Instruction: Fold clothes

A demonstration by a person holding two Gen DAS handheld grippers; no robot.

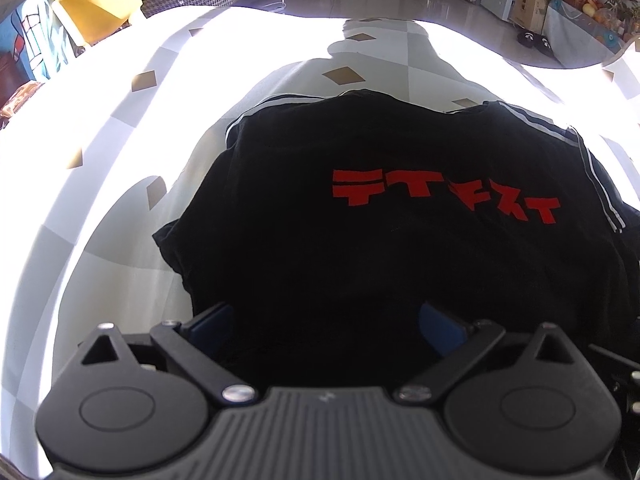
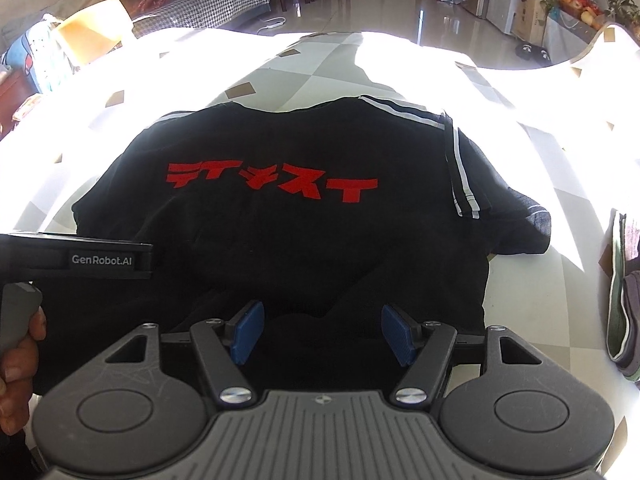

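Note:
A black T-shirt (image 1: 360, 240) with red lettering and white-striped sleeves lies spread on the checked cloth of the table (image 1: 120, 240), neck end far from me. It also shows in the right wrist view (image 2: 280, 240). My left gripper (image 1: 326, 326) is open over the shirt's near hem, its blue pads (image 1: 442, 330) wide apart. My right gripper (image 2: 324, 334) is open over the near hem too, blue pads (image 2: 248, 332) apart with cloth between them. The left gripper's body (image 2: 80, 260) shows at the left of the right wrist view.
More folded clothes (image 2: 624, 300) lie at the table's right edge. A yellow cushion (image 1: 100, 4) and a sofa (image 2: 208, 0) stand beyond the far left. Plants, a box and slippers (image 1: 536, 42) are on the floor far right.

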